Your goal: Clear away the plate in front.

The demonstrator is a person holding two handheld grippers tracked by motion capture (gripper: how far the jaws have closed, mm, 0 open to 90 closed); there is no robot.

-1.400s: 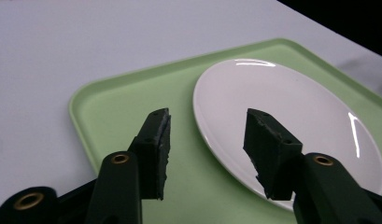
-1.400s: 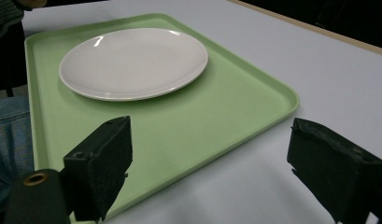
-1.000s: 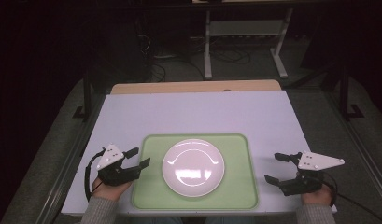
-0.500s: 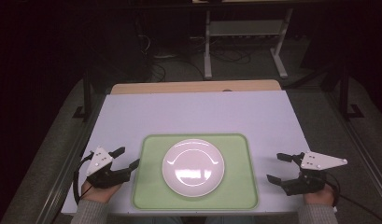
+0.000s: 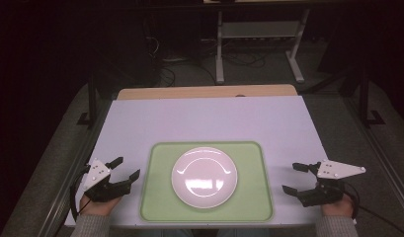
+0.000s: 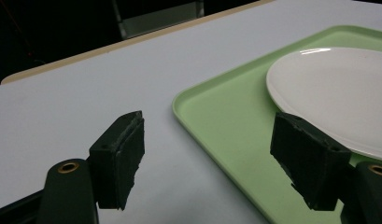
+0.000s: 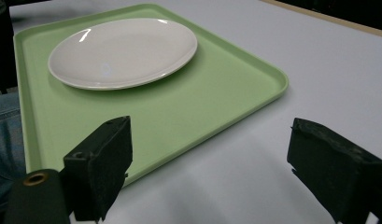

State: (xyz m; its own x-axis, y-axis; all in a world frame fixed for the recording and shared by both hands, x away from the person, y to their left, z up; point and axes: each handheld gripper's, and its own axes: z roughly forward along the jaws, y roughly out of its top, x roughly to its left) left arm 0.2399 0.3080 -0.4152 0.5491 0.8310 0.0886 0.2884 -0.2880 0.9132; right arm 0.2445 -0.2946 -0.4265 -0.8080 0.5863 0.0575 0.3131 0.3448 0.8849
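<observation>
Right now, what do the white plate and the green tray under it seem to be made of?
The plate looks like glazed ceramic, possibly melamine: its glossy white surface throws sharp light reflections. The tray looks like moulded plastic with a matte pale-green finish, a rounded raised rim and soft corners. It gives only a dull sheen, no sharp glints.
</observation>
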